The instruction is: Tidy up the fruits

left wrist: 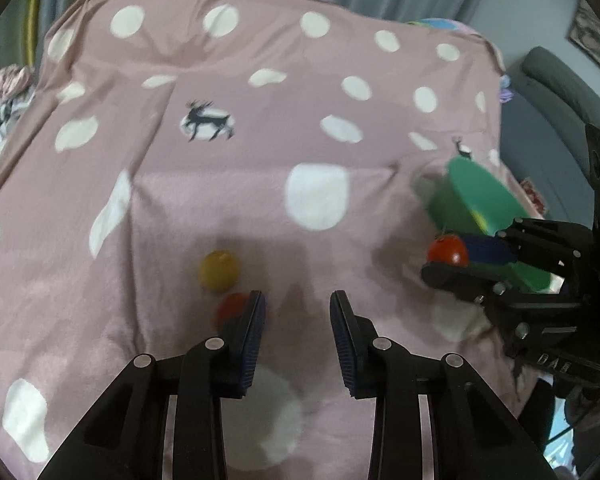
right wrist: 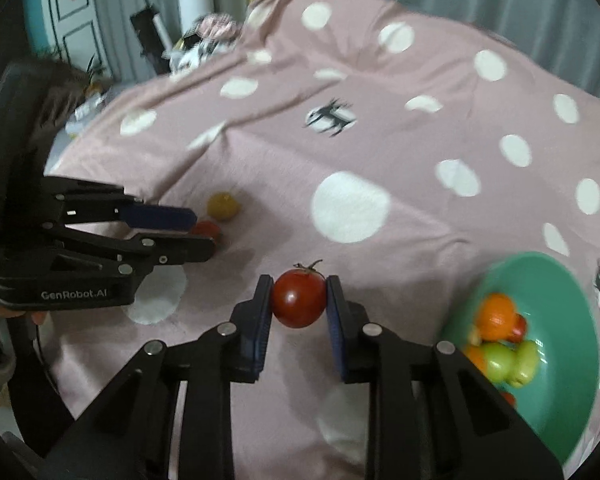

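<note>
My right gripper is shut on a red tomato and holds it above the pink cloth; it also shows at the right of the left wrist view with the tomato. A green bowl at the right holds several orange and green fruits; it also shows in the left wrist view. My left gripper is open and empty; it also shows in the right wrist view. A yellow fruit and a small red fruit lie just left of its left finger.
A pink cloth with white dots and deer prints covers the surface. A grey chair stands past its right edge. Clutter lies beyond the far left corner, with curtains behind.
</note>
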`<state>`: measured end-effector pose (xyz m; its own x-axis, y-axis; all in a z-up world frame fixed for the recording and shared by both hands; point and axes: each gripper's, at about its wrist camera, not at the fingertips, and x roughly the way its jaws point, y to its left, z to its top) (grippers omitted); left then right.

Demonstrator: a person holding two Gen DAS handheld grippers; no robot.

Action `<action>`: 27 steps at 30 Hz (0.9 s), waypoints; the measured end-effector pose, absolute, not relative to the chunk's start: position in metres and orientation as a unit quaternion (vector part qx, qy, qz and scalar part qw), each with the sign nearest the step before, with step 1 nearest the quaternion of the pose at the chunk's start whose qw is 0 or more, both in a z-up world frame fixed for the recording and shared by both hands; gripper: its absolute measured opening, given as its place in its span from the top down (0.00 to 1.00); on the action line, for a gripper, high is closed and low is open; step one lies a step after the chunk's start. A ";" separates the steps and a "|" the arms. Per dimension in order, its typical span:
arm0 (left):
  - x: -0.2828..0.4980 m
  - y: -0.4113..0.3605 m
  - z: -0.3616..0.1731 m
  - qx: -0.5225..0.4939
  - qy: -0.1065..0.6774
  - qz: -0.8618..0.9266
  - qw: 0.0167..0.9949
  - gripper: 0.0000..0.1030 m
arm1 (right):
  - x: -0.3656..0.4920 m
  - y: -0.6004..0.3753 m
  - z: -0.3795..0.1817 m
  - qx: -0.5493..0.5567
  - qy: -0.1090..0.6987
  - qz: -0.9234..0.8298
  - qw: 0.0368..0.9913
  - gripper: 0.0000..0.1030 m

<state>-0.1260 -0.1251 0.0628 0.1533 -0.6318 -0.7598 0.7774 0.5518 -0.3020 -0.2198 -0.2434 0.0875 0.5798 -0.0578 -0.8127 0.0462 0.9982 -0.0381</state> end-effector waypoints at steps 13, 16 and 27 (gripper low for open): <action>-0.134 -0.145 0.103 0.043 0.439 -0.507 0.741 0.66 | -0.293 -0.337 0.120 0.058 0.418 -0.157 0.893 0.74; -0.123 -0.141 0.098 0.055 0.448 -0.470 0.758 0.66 | -0.300 -0.354 0.107 0.073 0.435 -0.188 0.878 0.72; -0.108 -0.150 0.025 0.145 0.496 -0.384 0.765 0.51 | -0.307 -0.346 0.100 0.096 0.414 -0.186 0.886 0.31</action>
<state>-0.1082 -0.1497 0.0247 0.2130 -0.4434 -0.8707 0.7307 0.6638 -0.1593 -0.3065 -0.3461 0.0998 0.5874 -0.2508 -0.7694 0.4094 0.9122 0.0153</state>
